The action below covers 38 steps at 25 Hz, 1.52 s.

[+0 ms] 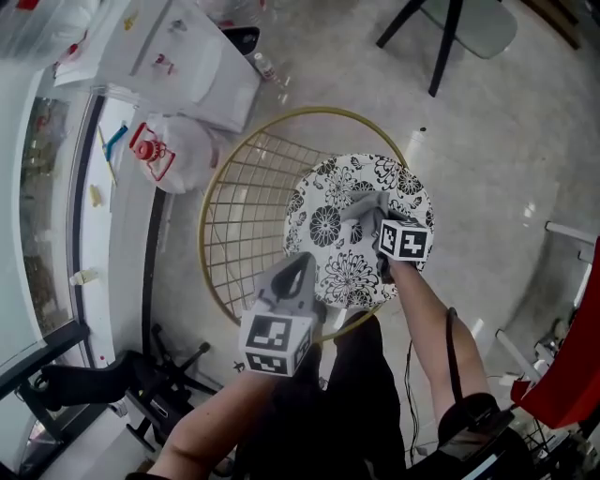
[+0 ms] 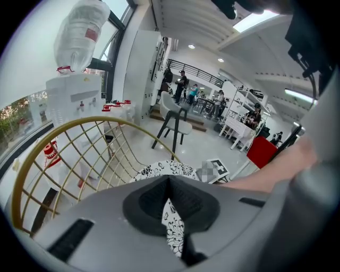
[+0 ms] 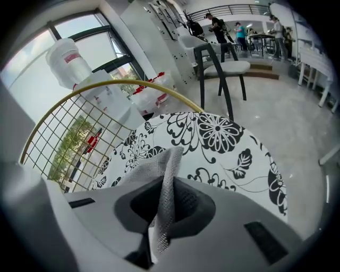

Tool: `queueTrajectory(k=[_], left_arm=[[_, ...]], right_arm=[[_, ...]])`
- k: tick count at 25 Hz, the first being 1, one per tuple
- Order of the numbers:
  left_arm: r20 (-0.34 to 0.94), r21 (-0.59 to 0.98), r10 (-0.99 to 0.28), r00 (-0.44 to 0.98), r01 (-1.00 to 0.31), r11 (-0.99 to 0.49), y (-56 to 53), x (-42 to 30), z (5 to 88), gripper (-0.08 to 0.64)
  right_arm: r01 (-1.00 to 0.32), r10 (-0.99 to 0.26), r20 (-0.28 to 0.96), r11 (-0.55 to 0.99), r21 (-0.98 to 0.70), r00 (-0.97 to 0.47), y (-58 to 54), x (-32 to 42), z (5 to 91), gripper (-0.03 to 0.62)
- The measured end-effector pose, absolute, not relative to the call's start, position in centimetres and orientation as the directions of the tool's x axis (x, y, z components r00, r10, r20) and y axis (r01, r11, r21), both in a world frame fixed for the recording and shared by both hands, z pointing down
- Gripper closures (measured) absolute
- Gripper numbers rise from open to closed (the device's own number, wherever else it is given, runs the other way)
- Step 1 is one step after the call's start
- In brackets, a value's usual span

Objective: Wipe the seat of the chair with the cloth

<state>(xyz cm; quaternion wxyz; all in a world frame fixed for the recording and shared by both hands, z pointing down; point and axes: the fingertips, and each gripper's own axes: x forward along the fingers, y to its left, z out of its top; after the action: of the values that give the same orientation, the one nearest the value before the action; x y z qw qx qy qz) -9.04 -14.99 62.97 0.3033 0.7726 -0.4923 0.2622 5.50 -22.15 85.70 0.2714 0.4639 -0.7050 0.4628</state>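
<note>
The chair has a round white seat printed with black flowers and a gold wire back. A grey cloth lies bunched on the seat's right half, with my right gripper shut on it. In the right gripper view the cloth stands up between the jaws, just above the seat. My left gripper hovers over the seat's near edge, shut and holding nothing. In the left gripper view a sliver of the seat shows through the left gripper, with the wire back to the left.
A white water dispenser and a large water bottle stand left of the chair by the window. A grey chair on black legs stands farther off. A red object sits at the right, black stand legs at lower left.
</note>
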Motion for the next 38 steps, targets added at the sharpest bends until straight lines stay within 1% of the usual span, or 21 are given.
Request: queueTrajectory(k=[6,17,21,23,26,29,33,38], left_arm=[[0.706,0.211,-0.597,0.382,-0.917,-0.337,-14.8,-8.3,63.0,0.555],[0.699,0.243,-0.589,0.406,-0.909,-0.338,-14.8,-7.1,62.5,0.555],[0.694,0.258,-0.591,0.412,-0.908,-0.33,-15.2,-7.2,62.3,0.554],[0.69,0.258,-0.598,0.408,-0.911,-0.323,-15.4,-7.7,62.1,0.555],[0.688,0.252,-0.608,0.395,-0.917,-0.31,-15.9,-8.6,61.9,0.555],[0.689,0.23,-0.625,0.368,-0.928,-0.294,-16.6,-10.0,61.8,0.555],[0.689,0.209,-0.645,0.332,-0.942,-0.262,-17.4,-11.8,61.8,0.555],[0.691,0.197,-0.657,0.301,-0.953,-0.23,-16.9,-13.4,62.0,0.555]], right_arm=[[-0.922,-0.421,0.824,0.095,-0.376,-0.379,-22.4,8.6,85.6,0.563],[-0.964,-0.45,0.858,0.027,-0.264,-0.248,-21.8,16.6,84.1,0.563],[-0.978,-0.478,0.858,0.017,-0.206,-0.189,-21.3,19.8,82.5,0.563],[-0.978,-0.493,0.848,0.036,-0.206,-0.197,-21.4,20.1,81.3,0.563],[-0.965,-0.521,0.813,0.104,-0.242,-0.26,-22.1,17.7,79.0,0.563],[-0.926,-0.536,0.755,0.219,-0.309,-0.379,-23.4,12.5,76.4,0.563],[-0.836,-0.487,0.682,0.376,-0.399,-0.545,-24.6,3.6,74.5,0.563],[-0.755,-0.416,0.635,0.434,-0.491,-0.651,-25.6,-5.4,75.5,0.563]])
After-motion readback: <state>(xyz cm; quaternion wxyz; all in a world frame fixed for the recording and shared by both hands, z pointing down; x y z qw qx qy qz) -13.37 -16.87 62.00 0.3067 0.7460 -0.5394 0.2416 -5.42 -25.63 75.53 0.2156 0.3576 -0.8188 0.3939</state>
